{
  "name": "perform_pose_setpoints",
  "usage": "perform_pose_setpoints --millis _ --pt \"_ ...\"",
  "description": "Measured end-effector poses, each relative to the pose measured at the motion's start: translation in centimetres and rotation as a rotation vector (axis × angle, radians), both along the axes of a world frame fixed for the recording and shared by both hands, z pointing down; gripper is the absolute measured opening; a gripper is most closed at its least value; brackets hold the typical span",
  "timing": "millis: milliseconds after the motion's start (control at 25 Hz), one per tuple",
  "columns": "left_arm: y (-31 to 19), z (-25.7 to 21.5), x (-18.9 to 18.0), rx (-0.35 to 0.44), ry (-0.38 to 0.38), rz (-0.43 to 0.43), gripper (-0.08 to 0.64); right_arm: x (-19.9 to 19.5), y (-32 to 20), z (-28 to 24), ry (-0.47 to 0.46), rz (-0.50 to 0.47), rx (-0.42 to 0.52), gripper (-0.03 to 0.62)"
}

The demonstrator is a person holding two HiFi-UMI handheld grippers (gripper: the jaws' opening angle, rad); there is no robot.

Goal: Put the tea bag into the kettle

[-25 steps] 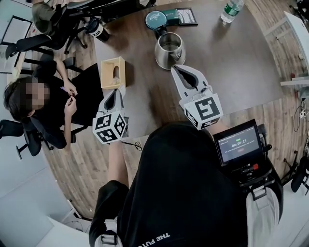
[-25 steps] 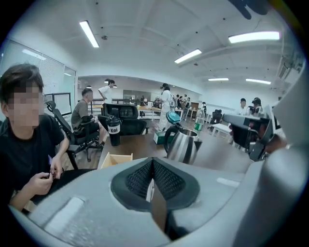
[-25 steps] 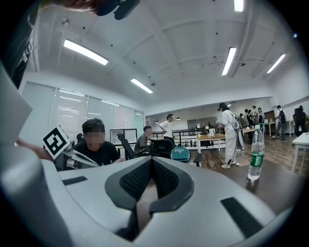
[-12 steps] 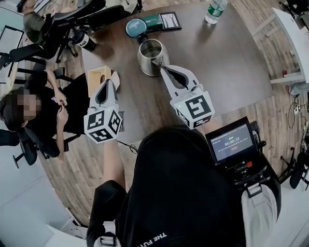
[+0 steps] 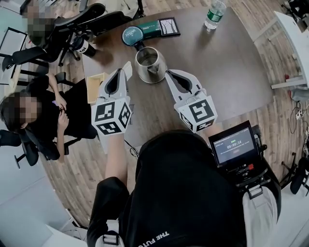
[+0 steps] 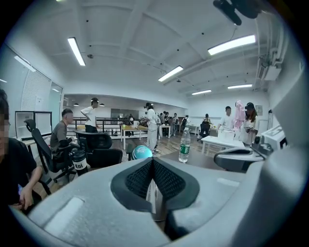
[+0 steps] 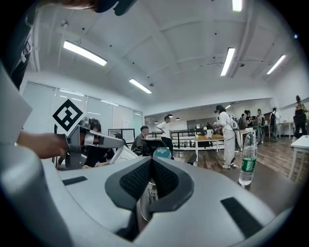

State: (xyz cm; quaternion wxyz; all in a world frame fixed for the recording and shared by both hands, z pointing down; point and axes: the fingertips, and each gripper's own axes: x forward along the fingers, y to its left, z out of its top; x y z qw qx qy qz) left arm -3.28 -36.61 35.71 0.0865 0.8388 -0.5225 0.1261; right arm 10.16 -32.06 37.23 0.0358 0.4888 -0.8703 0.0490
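The steel kettle [image 5: 150,64] stands open on the dark table [image 5: 227,62], its lid off. My left gripper [image 5: 126,69] is just left of the kettle's rim, shut on a white tea bag [image 5: 127,66] that sticks out past its tips. In the left gripper view the jaws meet, with a pale strip of the tea bag [image 6: 150,194] between them. My right gripper [image 5: 169,74] is shut with nothing in it, close to the kettle's right side by the spout. The right gripper view shows the tea bag [image 7: 126,154] and the kettle [image 7: 145,208] below the jaws.
A wooden box [image 5: 94,86] sits at the table's left edge. Behind the kettle lie a teal round lid [image 5: 131,34] and a green packet [image 5: 159,27]; a water bottle [image 5: 215,13] stands far right. A seated person [image 5: 29,113] and chairs are left of the table.
My left gripper has moved from beside the wooden box to the kettle's left rim, carrying the tea bag. The right gripper stays near the kettle's right side.
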Motion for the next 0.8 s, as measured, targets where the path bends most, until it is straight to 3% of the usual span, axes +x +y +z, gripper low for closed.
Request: perform_pose_setpoints --millis 800 --pt "-5.7 4.4 5.1 -0.047 -0.024 0.067 0.005 2.6 0.0 2.4 -0.051 0.081 -0.065 0.005"
